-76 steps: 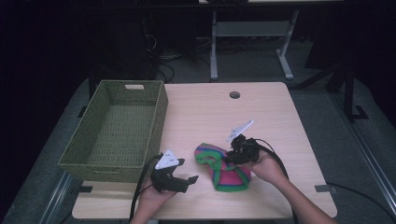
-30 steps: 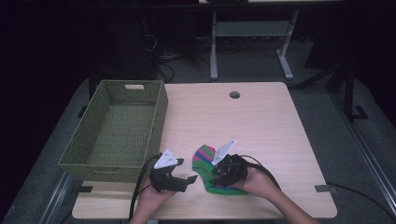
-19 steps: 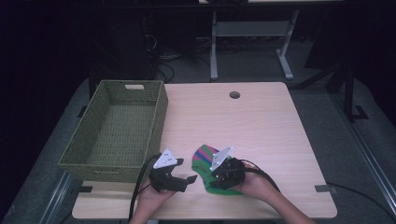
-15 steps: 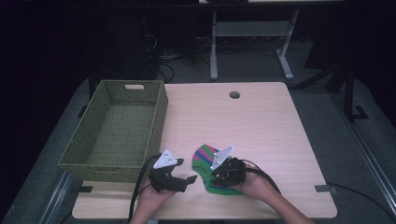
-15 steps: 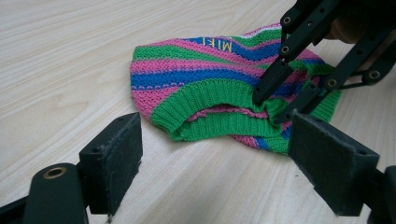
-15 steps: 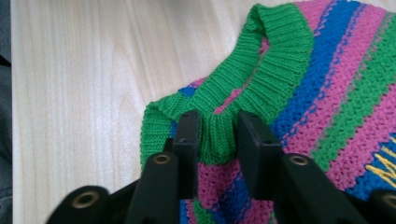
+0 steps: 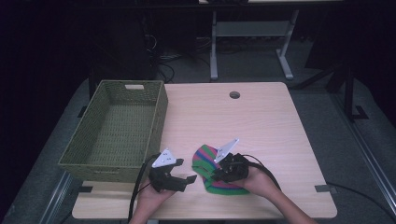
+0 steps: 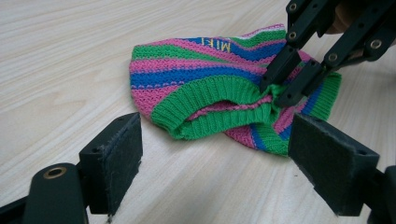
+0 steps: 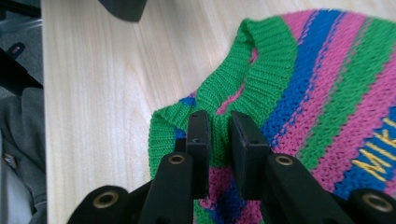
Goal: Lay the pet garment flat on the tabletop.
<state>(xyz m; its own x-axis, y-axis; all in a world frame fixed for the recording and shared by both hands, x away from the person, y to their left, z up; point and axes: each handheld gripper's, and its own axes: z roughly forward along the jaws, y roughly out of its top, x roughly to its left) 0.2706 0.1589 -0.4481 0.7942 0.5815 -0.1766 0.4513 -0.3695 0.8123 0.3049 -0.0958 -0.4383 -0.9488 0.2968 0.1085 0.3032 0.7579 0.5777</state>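
Pale wooden table (image 7: 261, 121), dark room behind. Striped knit hat (image 8: 210, 88) flat near front edge, green cuff pinched by right gripper (image 9: 218, 135). Left gripper (image 8: 215, 158) just beside, jaws wide. Basket (image 7: 116, 128) at left.

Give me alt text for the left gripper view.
A striped knit hat in pink, blue and green lies on a light wooden table, its green ribbed cuff pinched by the right hand-held gripper. The left hand-held gripper is open in front.
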